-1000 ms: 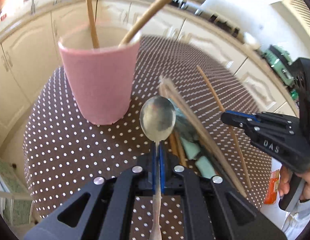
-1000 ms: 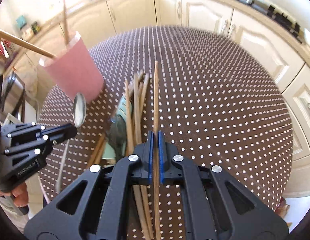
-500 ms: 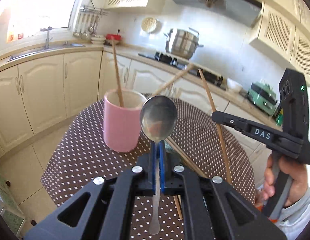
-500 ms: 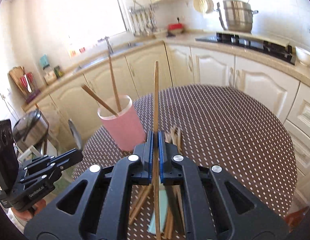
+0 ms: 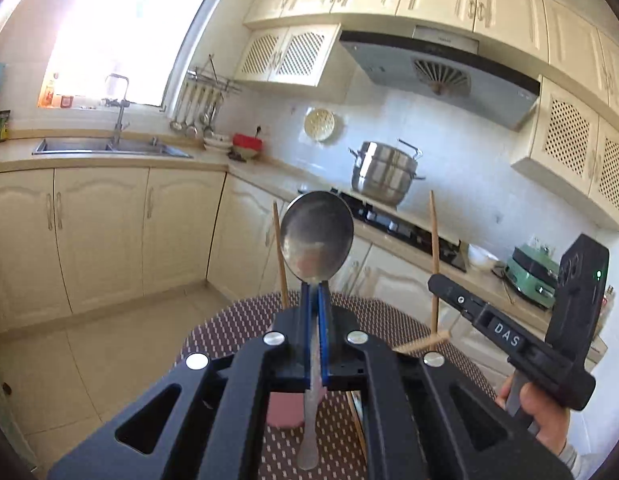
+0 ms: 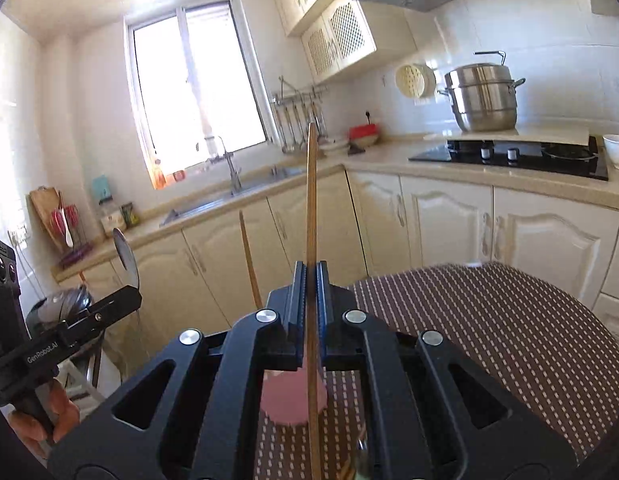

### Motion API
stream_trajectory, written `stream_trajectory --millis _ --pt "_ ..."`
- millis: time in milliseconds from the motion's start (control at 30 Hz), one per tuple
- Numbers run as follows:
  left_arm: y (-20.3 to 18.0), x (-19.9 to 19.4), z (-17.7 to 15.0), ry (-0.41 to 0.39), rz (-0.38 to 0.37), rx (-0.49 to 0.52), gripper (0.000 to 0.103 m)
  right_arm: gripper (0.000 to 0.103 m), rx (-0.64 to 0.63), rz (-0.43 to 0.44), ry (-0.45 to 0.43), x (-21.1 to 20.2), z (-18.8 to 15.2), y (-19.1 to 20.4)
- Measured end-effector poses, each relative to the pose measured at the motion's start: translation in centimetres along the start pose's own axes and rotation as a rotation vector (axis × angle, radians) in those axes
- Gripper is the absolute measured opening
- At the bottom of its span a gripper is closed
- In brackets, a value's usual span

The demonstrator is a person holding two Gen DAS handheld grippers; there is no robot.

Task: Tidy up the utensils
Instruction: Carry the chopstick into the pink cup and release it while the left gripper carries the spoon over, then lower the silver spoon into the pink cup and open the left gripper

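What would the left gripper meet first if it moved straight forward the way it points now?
Probably nothing near. The left gripper, shut on the spoon, aims above the table toward the stove counter far behind; depth is unclear.

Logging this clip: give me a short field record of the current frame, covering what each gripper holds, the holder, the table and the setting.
left gripper: shut on metal spoon, bowl end up
right gripper: shut on wooden chopstick, upright
pink cup: on the table below both grippers, largely hidden behind them; another wooden stick rises from behind the right gripper
table: round, brown cloth with white dots
setting: kitchen, cream cabinets, steel pot on stove, sink under window
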State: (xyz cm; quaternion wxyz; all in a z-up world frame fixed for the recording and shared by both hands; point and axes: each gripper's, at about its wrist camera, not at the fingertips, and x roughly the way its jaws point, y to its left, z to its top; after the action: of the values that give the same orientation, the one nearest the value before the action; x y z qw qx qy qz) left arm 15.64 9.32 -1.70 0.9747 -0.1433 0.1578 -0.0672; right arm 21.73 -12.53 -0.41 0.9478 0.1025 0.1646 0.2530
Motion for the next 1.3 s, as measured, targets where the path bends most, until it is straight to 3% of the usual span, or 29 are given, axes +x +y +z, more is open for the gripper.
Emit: stream_trajectory --millis 267,467,733,1100,1167,1233,1300 --pt "0.0 3.7 3.5 -0.08 0.002 -0.002 0.003 0.005 0.01 0.092 -0.102 3.9 2.6 0.2" --pt "0.2 5.9 3.5 -0.084 0.018 0.016 0.003 0.005 0.017 0.17 -0.133 5.9 2.5 0.5" --pt "0.1 7.8 1.8 -0.034 0.006 0.032 0.003 0.006 -0.003 0.193 -0.09 7.3 1.3 0.7" --pt "-0.4 7.3 0.1 0.032 -0.001 0.07 0.005 0.006 -0.06 0.173 -0.017 4.8 0.4 0.2" --pt "-0.6 6.9 0.1 0.04 -0.01 0.071 0.01 0.006 -0.057 0.162 -0.009 4.5 0.3 0.3" --pt "-0.8 6.4 0.1 0.035 0.002 0.069 0.04 0.006 -0.049 0.158 0.003 4.3 0.4 0.3" --pt "-0.9 5.7 0.2 0.021 0.0 0.062 0.043 0.006 -0.054 0.151 0.016 4.0 0.2 0.5"
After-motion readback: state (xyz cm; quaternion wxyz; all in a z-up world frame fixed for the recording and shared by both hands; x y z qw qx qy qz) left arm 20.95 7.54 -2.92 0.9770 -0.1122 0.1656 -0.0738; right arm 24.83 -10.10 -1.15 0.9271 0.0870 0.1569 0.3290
